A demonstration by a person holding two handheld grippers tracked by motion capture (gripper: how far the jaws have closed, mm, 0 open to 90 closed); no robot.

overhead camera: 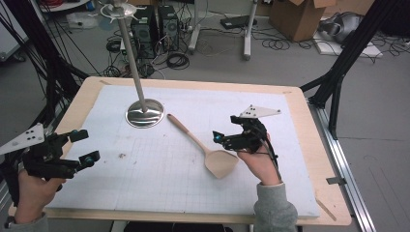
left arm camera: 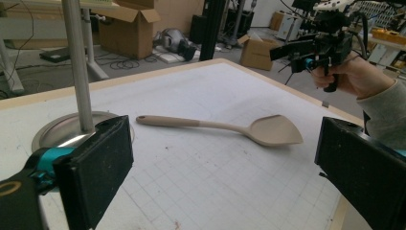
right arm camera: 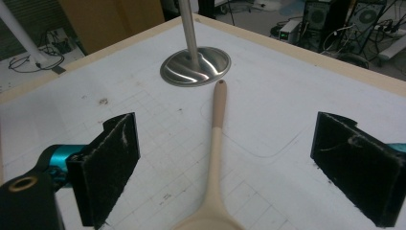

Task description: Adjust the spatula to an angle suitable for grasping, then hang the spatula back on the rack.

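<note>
A beige spatula (overhead camera: 212,153) lies flat on the white gridded mat (overhead camera: 159,183). Its handle points at the round steel base of an upright pole stand (overhead camera: 144,114), and its blade lies nearest the person. My right gripper (overhead camera: 226,128) hovers open just right of the blade. In the right gripper view the spatula (right arm camera: 218,120) runs up between the wide-apart jaws of my right gripper (right arm camera: 225,172) toward the stand base (right arm camera: 195,66). My left gripper (overhead camera: 87,146) is open at the mat's left edge with nothing between its jaws. From my left gripper (left arm camera: 220,167) the spatula (left arm camera: 273,130) lies ahead.
The wooden table edge (overhead camera: 333,193) frames the mat. Beyond the table, on the floor, are cables, computer towers (overhead camera: 154,24) and a cardboard box (overhead camera: 300,17). Black frame struts (overhead camera: 345,53) stand at both sides.
</note>
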